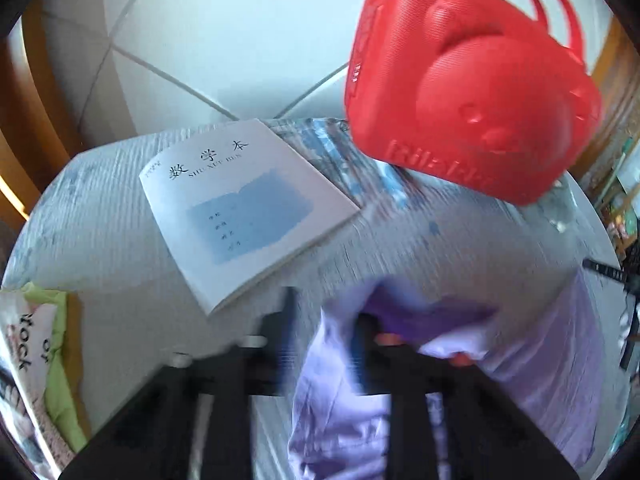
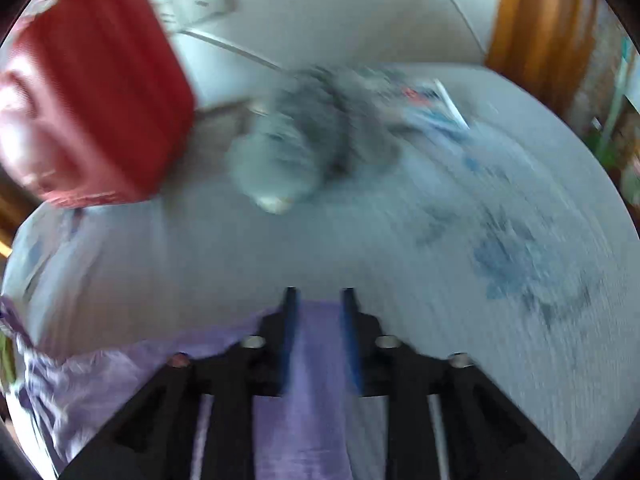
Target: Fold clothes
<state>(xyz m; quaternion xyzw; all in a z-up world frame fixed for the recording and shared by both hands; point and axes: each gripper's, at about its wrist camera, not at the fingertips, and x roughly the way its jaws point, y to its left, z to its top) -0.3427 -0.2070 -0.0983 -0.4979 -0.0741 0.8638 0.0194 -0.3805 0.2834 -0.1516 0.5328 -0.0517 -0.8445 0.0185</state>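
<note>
A lilac garment (image 1: pixel 540 360) lies crumpled on the pale table cover at the lower right of the left wrist view. My left gripper (image 1: pixel 324 316) stands open at its left edge; a fold of the cloth lies loosely between the fingers and hides part of the right finger. In the right wrist view the same garment (image 2: pixel 100 380) spreads out at the lower left. My right gripper (image 2: pixel 319 296) is open over its right edge, with a strip of lilac cloth showing in the gap. Both views are blurred.
A red bear-shaped plastic case (image 1: pixel 472 92) (image 2: pixel 96 92) stands at the table's far side. A white exercise book (image 1: pixel 248 208) lies left of my left gripper, a printed packet (image 1: pixel 36 352) at the near left. A grey fluffy thing (image 2: pixel 308 148) and magazines (image 2: pixel 436 108) lie further back.
</note>
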